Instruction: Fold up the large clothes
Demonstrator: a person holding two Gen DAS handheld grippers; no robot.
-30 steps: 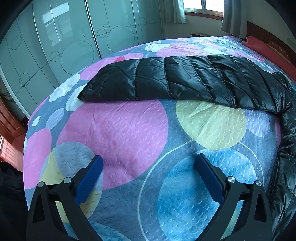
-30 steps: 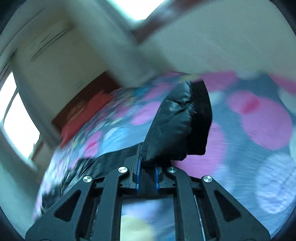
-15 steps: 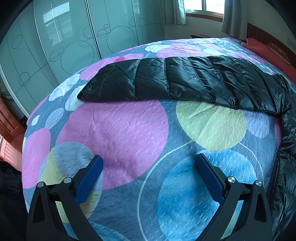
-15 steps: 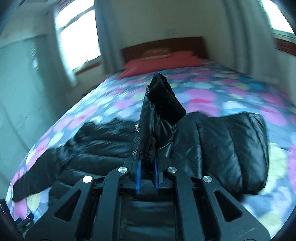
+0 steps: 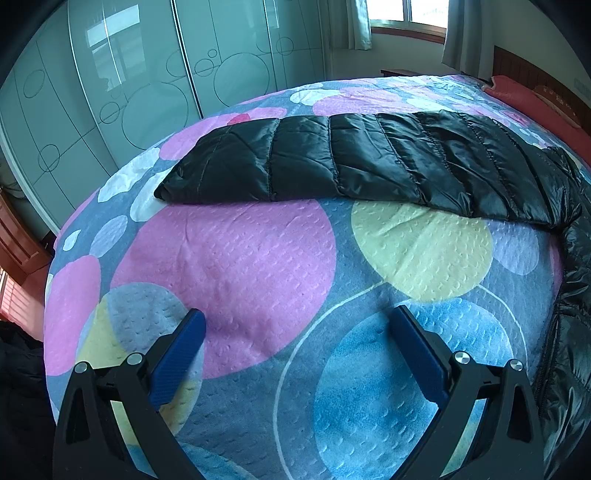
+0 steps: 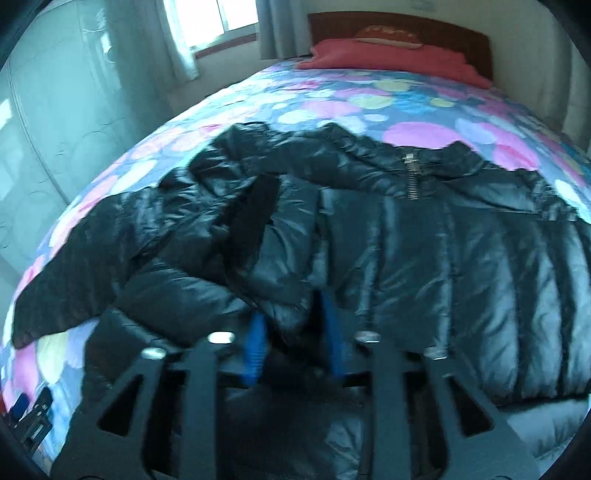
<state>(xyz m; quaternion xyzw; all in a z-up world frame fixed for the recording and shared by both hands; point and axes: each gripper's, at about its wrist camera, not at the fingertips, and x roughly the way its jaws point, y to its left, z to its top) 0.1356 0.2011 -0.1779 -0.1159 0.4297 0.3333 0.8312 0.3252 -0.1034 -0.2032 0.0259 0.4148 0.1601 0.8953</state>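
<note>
Right wrist view, black puffer jacket [image 6: 461, 258] on bedspread [image 6: 424, 107], sleeve [image 6: 280, 254] between opening jaws

Bedspread [image 5: 236, 258] is a loud one: grey-blue with big pink, yellow, blue and white circles. Frosted wardrobe doors [image 5: 147, 92] with circle outlines sit around 10 o'clock. Curtained window [image 5: 406, 14] is at 1 o'clock. A red pillow [image 6: 388, 59] lies against the wooden headboard [image 6: 443, 33] at 12 o'clock.
</note>
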